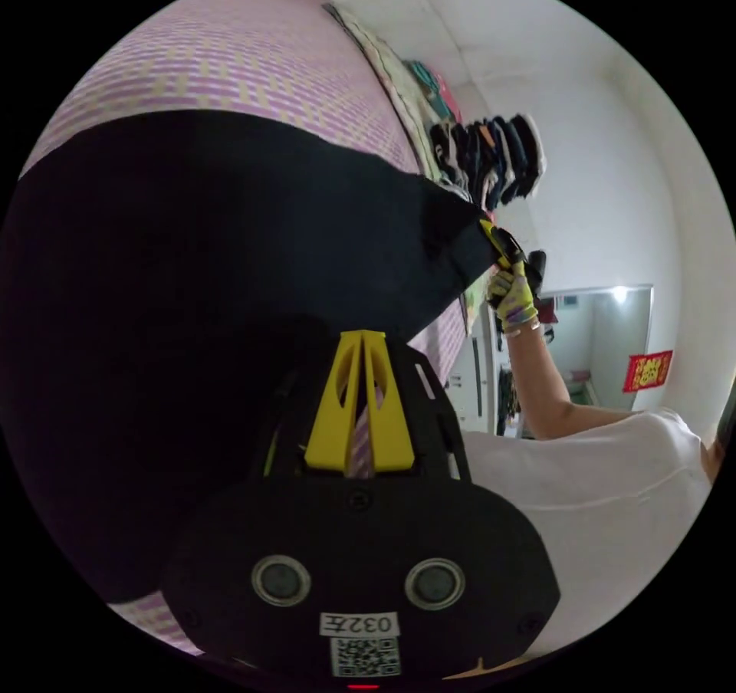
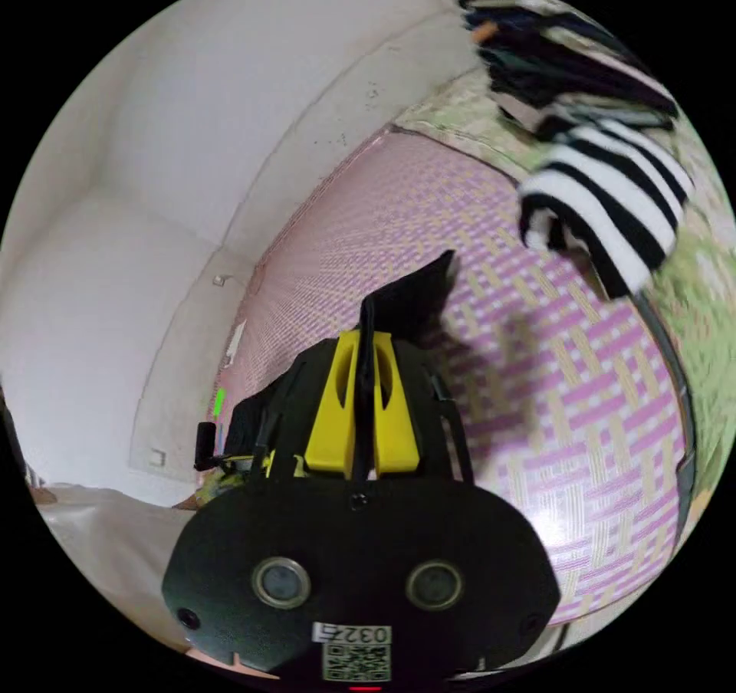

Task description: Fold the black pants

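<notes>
The black pants (image 1: 192,264) hang stretched as a wide sheet in front of a pink woven mat (image 1: 253,57). In the left gripper view, my left gripper (image 1: 363,336) has its yellow jaws closed to a point on the pants' near edge. At the far corner a gloved hand (image 1: 512,298) holds the right gripper (image 1: 491,234), which pinches that corner. In the right gripper view, the right gripper (image 2: 366,333) is shut with black cloth running between its jaws, and a corner of the pants (image 2: 418,290) sticks up past the tips. The left gripper (image 2: 218,436) shows small at lower left.
Folded clothes (image 1: 491,152) are stacked at the mat's far end, a black-and-white striped piece (image 2: 606,202) among them. White walls (image 2: 153,187) border the mat (image 2: 583,417). A person in a white shirt (image 1: 606,494) stands beside it, with a doorway or mirror (image 1: 606,340) behind.
</notes>
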